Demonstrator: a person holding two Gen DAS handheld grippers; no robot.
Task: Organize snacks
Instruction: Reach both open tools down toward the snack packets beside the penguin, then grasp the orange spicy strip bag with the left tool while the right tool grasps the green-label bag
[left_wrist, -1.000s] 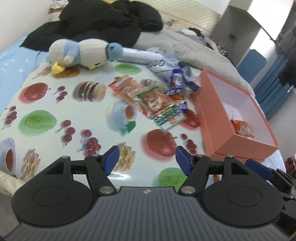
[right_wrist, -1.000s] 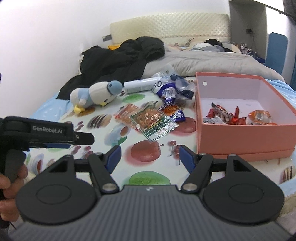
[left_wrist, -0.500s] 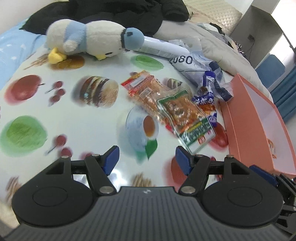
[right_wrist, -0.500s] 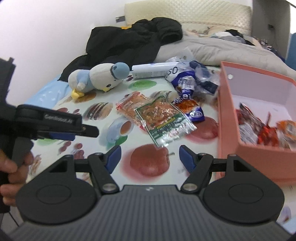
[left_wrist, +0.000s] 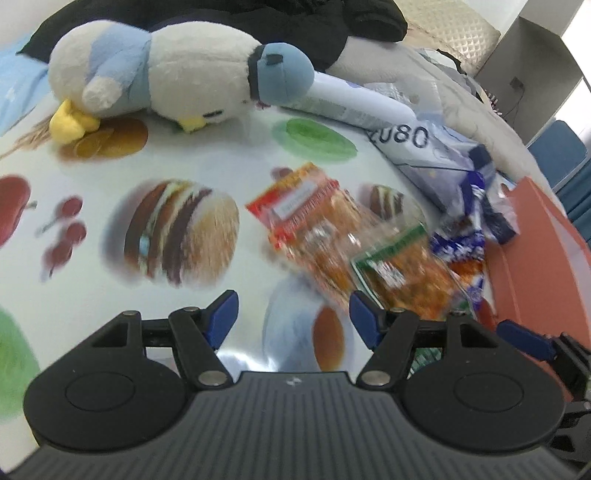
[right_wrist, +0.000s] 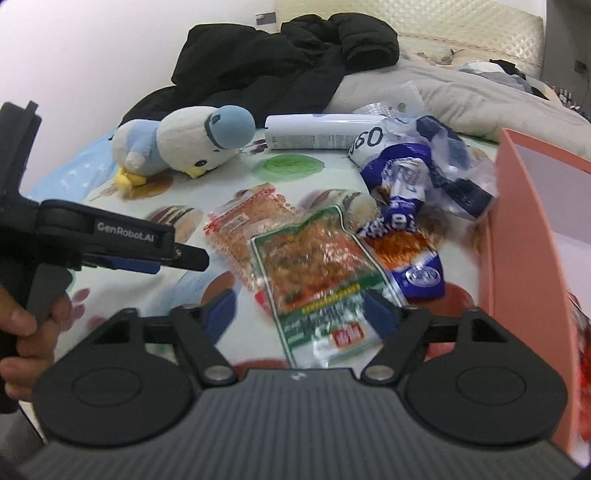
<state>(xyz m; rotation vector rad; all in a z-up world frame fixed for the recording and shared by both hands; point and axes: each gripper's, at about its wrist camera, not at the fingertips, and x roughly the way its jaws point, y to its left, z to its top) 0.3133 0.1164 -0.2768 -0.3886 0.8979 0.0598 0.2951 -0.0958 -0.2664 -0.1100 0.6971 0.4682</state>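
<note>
Two grippers, the left (right_wrist: 177, 258) and the right (right_wrist: 297, 308), hang over one food-print cloth (right_wrist: 306, 177) on a bed. Two clear packets of orange snacks lie near the middle: one red-edged (right_wrist: 247, 225), one green-edged (right_wrist: 317, 273). To their right sit two blue wrappers, one near (right_wrist: 417, 266) and one farther (right_wrist: 402, 173). One plush bird (right_wrist: 184, 146) rests far left, one white tube (right_wrist: 314, 136) beside it. One crumpled bag (right_wrist: 443, 147) printed with numerals lies far right. One pink box (right_wrist: 517, 240) stands at the right edge. One black jacket (right_wrist: 280, 62) is heaped beyond.
</note>
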